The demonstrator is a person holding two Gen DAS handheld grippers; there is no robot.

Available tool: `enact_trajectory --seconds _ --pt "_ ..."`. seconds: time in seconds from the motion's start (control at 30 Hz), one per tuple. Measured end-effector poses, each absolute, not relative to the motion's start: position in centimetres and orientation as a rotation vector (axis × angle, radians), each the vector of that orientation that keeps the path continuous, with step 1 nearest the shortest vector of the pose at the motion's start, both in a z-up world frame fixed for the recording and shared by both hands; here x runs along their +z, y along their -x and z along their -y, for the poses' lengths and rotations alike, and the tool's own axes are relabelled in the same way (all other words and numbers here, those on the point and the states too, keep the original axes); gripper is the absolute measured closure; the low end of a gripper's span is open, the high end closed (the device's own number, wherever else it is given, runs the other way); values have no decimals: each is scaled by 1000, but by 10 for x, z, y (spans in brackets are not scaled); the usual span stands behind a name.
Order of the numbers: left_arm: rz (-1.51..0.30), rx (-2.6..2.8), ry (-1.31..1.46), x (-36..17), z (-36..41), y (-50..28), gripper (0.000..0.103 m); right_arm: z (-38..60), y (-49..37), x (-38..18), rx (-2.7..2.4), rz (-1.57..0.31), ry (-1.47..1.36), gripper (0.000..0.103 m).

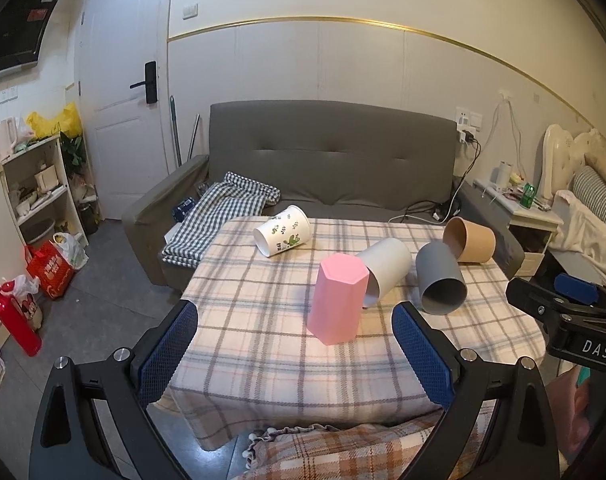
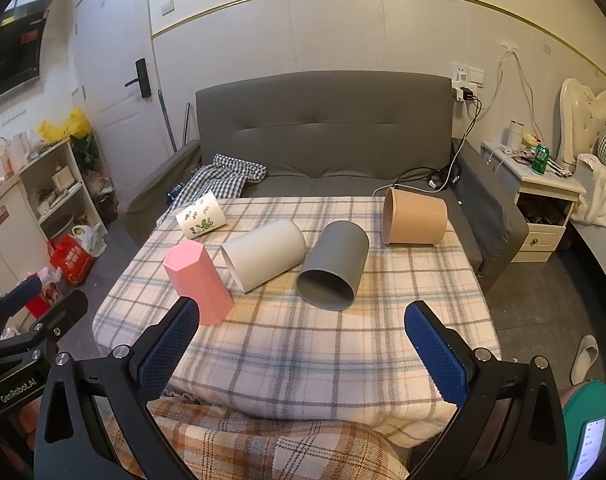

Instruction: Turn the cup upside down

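**Five cups on the table, one already mouth-down**

The pink cup [image 1: 337,298] stood upside down on the checked table [image 1: 263,356], closed end up; the white cup [image 1: 384,271] lay on its side touching it; the grey cup [image 1: 440,277] lay just beside that, mouth toward the cameras; the tan cup [image 1: 470,239] and the leaf-print cup [image 1: 283,231] lay tipped over near the far edge, by the sofa [image 1: 327,156]. The left hand-held gripper [image 1: 295,346] hung wide open in front of the pink cup, holding nothing; the right hand-held gripper [image 2: 301,346] was spread just as wide, empty, facing the grey cup.
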State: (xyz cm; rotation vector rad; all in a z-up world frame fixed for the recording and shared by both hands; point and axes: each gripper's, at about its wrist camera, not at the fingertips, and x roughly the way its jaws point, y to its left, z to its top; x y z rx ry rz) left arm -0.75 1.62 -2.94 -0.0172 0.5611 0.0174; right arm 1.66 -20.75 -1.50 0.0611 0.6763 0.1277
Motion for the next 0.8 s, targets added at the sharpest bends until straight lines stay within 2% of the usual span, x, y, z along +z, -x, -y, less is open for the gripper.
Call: enact_trajectory --seconds 0.8 --pt "-558 13 24 -31 -17 8 3 207 -17 -23 129 -695 -43 0"
